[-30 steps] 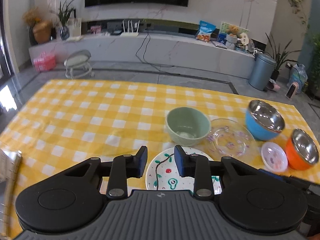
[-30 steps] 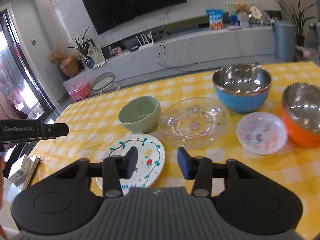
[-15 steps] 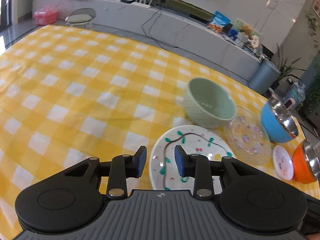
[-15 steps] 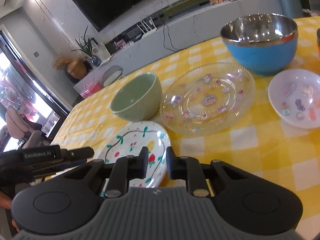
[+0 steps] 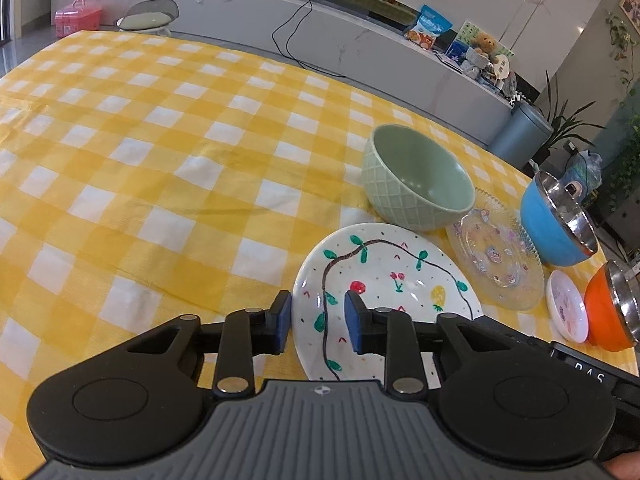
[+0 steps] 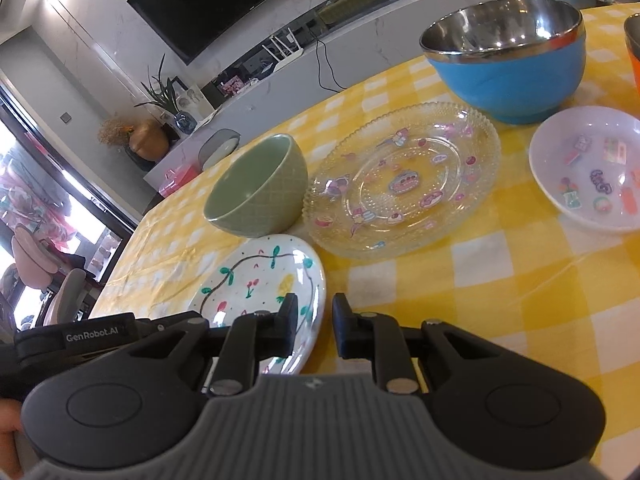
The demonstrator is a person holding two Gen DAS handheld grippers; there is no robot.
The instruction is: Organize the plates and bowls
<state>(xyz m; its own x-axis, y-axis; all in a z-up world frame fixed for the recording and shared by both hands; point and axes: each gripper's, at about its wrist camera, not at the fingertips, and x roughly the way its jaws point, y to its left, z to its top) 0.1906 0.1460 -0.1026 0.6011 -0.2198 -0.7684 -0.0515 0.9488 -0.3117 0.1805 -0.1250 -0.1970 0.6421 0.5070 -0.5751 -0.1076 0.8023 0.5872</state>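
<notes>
A white painted plate (image 5: pixel 384 288) lies on the yellow checked tablecloth (image 5: pixel 160 152). My left gripper (image 5: pixel 318 322) is open, its jaws straddling the plate's left rim. My right gripper (image 6: pixel 314 326) is open with a narrow gap, over the same plate's right rim (image 6: pixel 264 280). Behind the plate stand a green bowl (image 5: pixel 418 184) (image 6: pixel 258 190), a clear glass plate (image 5: pixel 496 254) (image 6: pixel 404 178), a blue steel-lined bowl (image 5: pixel 558 220) (image 6: pixel 506 54), a small white dish (image 5: pixel 568 306) (image 6: pixel 592 174) and an orange bowl (image 5: pixel 614 306) (image 6: pixel 632 50).
The dishes crowd the right part of the table. The tablecloth stretches left and far in the left wrist view. A TV bench (image 5: pixel 320 28), a grey bin (image 5: pixel 520 134) and a small chair (image 5: pixel 148 20) stand beyond the table's far edge.
Both grippers have dropped and moved in on the painted plate from either side. The right gripper's jaws narrowed from wide open a second ago, then widened slightly.
</notes>
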